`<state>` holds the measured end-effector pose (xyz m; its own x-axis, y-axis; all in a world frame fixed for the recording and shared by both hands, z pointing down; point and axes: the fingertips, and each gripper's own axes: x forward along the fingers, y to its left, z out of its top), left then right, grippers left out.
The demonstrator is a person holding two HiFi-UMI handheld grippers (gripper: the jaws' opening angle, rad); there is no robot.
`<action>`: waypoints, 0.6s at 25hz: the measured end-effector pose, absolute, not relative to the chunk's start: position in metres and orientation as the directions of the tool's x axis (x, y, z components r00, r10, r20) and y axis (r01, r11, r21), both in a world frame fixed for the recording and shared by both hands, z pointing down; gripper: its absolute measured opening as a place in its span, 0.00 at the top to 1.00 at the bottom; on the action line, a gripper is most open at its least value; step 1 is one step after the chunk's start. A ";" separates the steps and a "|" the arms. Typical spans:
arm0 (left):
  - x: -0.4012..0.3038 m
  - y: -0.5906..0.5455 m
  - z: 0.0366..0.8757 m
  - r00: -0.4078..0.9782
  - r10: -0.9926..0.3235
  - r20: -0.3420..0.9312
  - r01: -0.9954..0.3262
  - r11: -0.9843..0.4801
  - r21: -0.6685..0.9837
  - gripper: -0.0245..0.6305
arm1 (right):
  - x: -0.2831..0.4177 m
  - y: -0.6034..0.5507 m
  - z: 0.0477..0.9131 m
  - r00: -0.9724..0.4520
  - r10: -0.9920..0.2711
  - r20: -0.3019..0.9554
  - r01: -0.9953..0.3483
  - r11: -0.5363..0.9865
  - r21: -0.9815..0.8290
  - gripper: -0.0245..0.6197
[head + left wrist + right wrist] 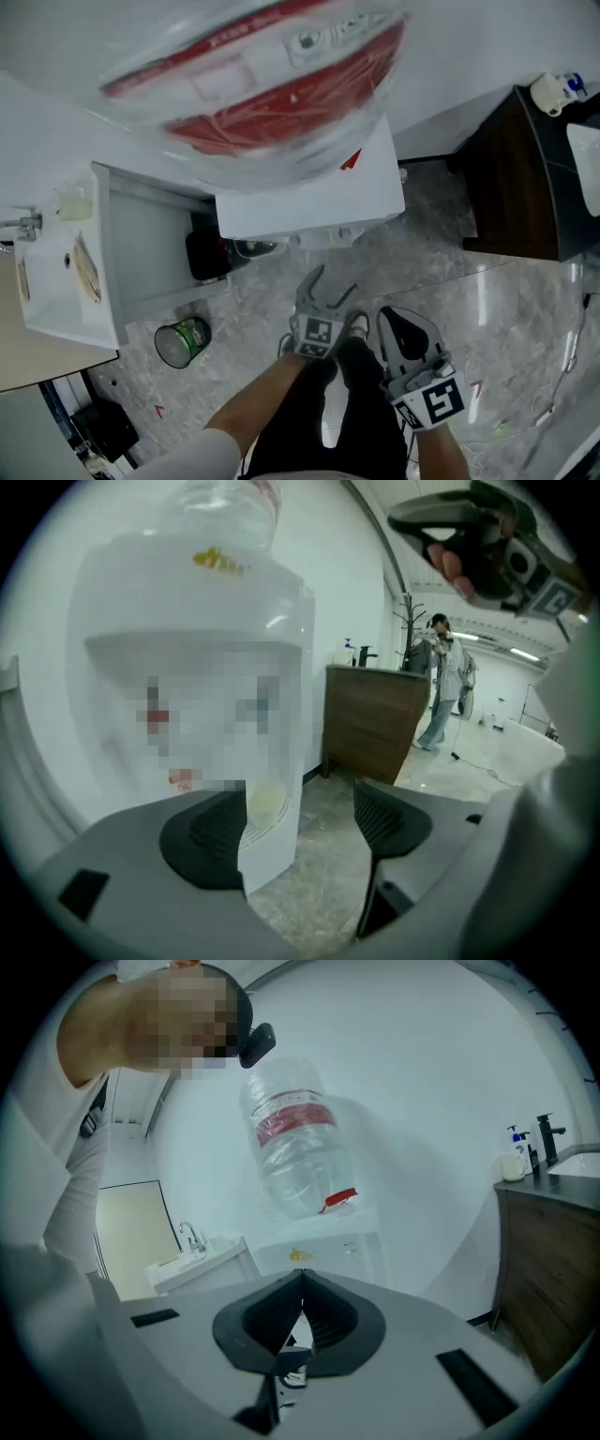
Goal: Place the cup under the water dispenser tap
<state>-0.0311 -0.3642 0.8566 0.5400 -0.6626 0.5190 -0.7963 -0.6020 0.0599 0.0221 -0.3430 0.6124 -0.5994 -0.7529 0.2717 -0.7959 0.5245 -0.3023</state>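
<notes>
The white water dispenser (309,202) stands ahead with a big clear bottle (262,75) on top. A small pale cup (265,803) sits in the dispenser's (197,705) alcove below the taps. From above it shows at the front of the dispenser as a clear cup (255,248). My left gripper (336,281) is open, a short way back from the cup, with nothing between its pads (211,832). My right gripper (398,323) is beside it, lower right, jaws shut on nothing (300,1312).
A green mesh bin (183,340) stands on the marble floor at the left. A white sink counter (56,281) is further left, and a black thing (206,253) beside the dispenser. A dark wooden cabinet (516,178) stands at the right. A person (441,682) stands far back.
</notes>
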 end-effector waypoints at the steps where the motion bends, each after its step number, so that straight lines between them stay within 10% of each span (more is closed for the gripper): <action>1: -0.028 -0.356 0.834 0.562 -0.655 0.505 -0.783 -0.618 0.070 0.42 | 0.020 -0.340 0.604 -0.598 -0.753 0.276 -0.798 0.524 -0.298 0.94; 8: -0.028 -0.310 0.674 0.670 -0.621 0.406 -0.715 -0.688 0.127 0.43 | 0.008 -0.311 0.536 -0.584 -0.761 0.283 -0.810 0.518 -0.277 0.94; 15: -0.050 -0.275 0.535 0.705 -0.640 0.304 -0.701 -0.693 0.168 0.78 | 0.015 -0.277 0.462 -0.537 -0.800 0.267 -0.839 0.477 -0.260 0.94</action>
<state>-0.0500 -0.2751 0.5353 0.7053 -0.6403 0.3042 -0.7013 -0.6928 0.1678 0.0148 -0.2769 0.4622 -0.5375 -0.7998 0.2673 -0.8394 0.4771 -0.2603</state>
